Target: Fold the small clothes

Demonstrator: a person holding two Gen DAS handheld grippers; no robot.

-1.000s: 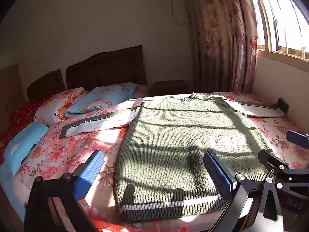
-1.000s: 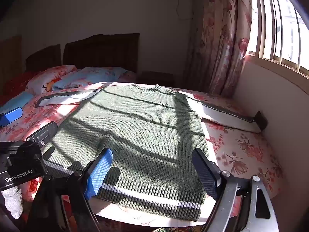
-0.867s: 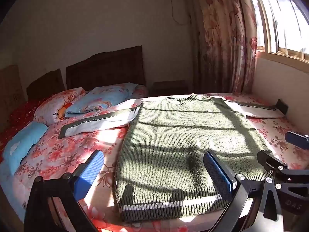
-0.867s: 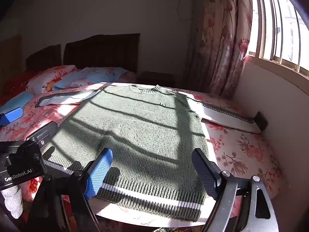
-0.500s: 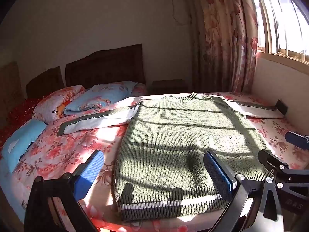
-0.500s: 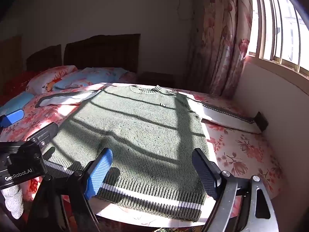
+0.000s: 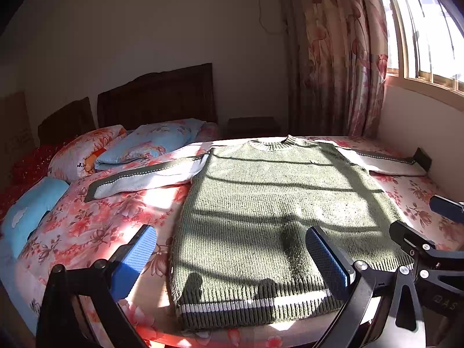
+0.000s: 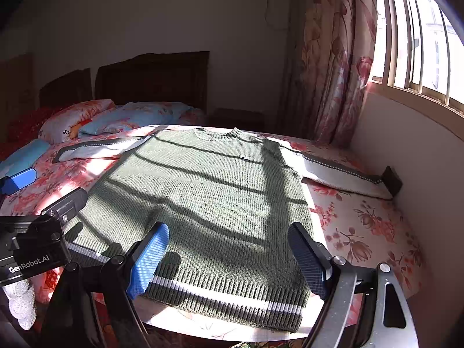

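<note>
Lying flat on the floral pink bedsheet (image 7: pixel 95 226), one olive-green ribbed knit sweater (image 7: pixel 278 211) runs hem-to-collar straight away from both tools, two pale sleeves spread sideways. Left gripper (image 7: pixel 232 256) and right gripper (image 8: pixel 229 253), two in all, hover wide open and empty above the striped hem, each equally near its own corner.

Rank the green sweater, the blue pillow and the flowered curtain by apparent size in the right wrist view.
1. green sweater, nearest the camera, which inflates it.
2. flowered curtain.
3. blue pillow, farther back, so likely bigger than it looks.
</note>
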